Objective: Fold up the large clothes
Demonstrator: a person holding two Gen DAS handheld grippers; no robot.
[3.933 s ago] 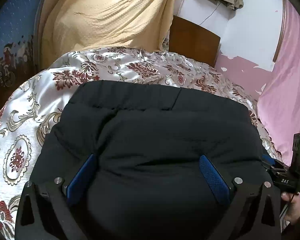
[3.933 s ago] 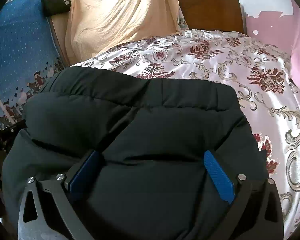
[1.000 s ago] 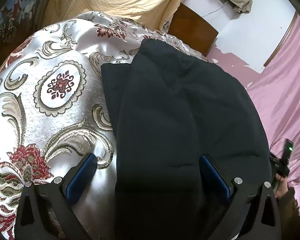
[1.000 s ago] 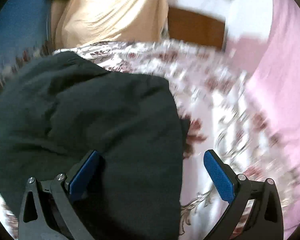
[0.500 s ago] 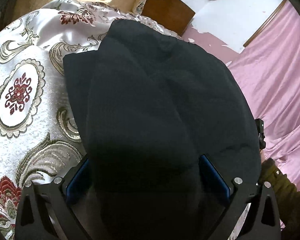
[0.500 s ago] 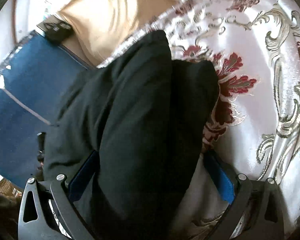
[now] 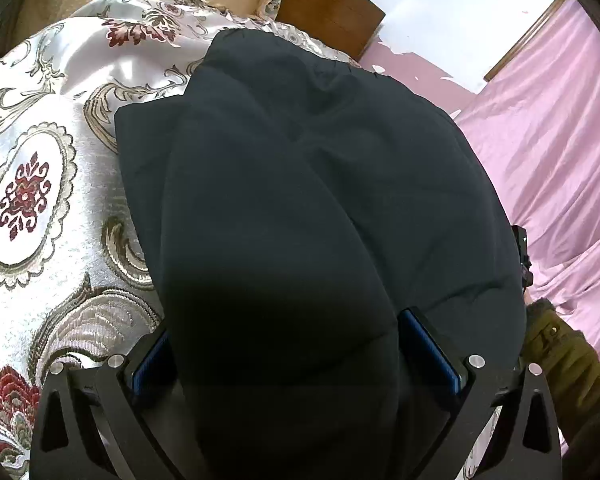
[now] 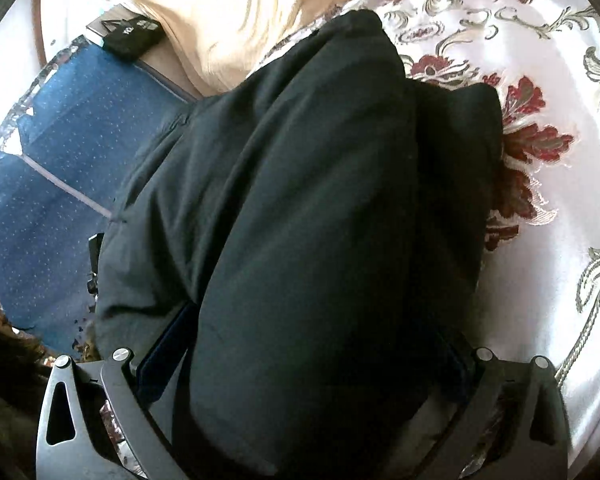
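Observation:
A folded black padded garment (image 7: 308, 184) lies on the floral satin bedspread (image 7: 40, 184). My left gripper (image 7: 296, 354) has its blue pads wide apart, one on each side of the garment's near end, which bulges between them. In the right wrist view the same garment (image 8: 320, 208) fills the middle. My right gripper (image 8: 304, 356) is also wide open astride the bundle's other end. Its blue pads are partly hidden by cloth. Neither gripper pinches the fabric. The right gripper's body (image 7: 521, 256) and a sleeved hand show at the right of the left wrist view.
A yellow blanket (image 8: 236, 12) hangs over the wooden headboard (image 7: 328, 12). Pink fabric (image 7: 552, 140) hangs at the right. A blue patterned cloth (image 8: 52, 168) with a small black box (image 8: 131, 36) on it lies beside the bed.
Both grippers have swung to opposite ends of the folded garment and slid over it, so the bundle now sits between each pair of open fingers.

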